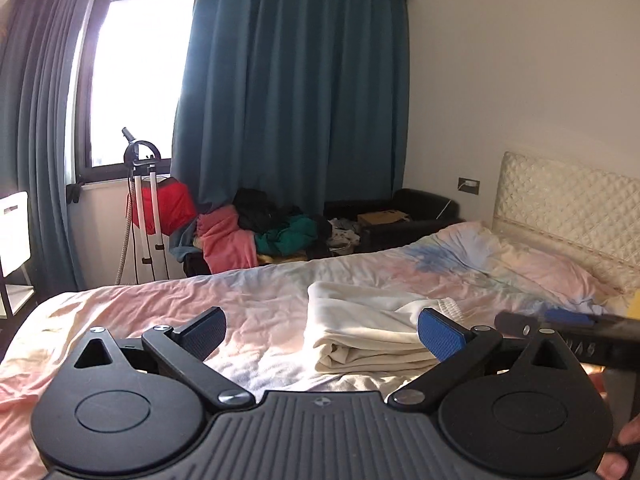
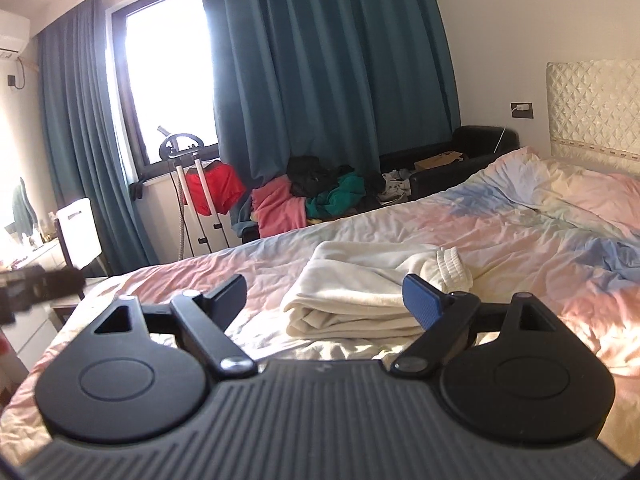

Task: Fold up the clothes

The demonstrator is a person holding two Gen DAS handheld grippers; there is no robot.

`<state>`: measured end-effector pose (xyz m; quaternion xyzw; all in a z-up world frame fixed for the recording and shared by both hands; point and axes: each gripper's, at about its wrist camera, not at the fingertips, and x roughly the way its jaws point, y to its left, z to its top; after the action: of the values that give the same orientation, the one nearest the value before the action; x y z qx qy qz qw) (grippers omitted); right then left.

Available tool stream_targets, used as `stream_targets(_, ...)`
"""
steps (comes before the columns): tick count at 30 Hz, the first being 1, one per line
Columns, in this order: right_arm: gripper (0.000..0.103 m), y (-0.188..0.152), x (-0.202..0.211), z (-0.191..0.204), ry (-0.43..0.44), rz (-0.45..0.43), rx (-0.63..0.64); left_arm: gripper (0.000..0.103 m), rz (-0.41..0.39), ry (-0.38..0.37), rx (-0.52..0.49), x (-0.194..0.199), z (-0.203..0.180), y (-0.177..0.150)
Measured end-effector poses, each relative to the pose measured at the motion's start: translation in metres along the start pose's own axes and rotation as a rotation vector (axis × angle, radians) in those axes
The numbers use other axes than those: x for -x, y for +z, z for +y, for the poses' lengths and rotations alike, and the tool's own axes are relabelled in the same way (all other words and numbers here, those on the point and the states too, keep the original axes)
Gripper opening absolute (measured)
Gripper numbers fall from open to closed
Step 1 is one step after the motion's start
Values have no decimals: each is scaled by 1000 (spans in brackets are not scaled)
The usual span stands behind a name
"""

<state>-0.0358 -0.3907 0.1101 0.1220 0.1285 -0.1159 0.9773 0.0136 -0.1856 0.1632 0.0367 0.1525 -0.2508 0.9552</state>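
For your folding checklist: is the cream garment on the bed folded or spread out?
Folded: the cream fabric garment lies in stacked layers, compact, on the pastel bedsheet.

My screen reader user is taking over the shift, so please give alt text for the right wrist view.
The right gripper hovers open and empty above a folded cream garment lying on a bed with a pastel sheet. Beyond the bed, a pile of clothes sits under teal curtains beside a bright window.
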Motion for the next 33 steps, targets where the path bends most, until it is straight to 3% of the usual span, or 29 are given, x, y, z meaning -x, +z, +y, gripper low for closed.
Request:
stream_targets(14,86,-54,-23,2,-88,38,68,103,13,38,-5,-33,9,-51)
stream_targets(21,86,-63,-29,6,-139,31,91,103,23,40,14,-48,14,-67)
stream_targets(33,86,-63,-30,8,-146,29,111,103,51,60,5,-59,8,-75)
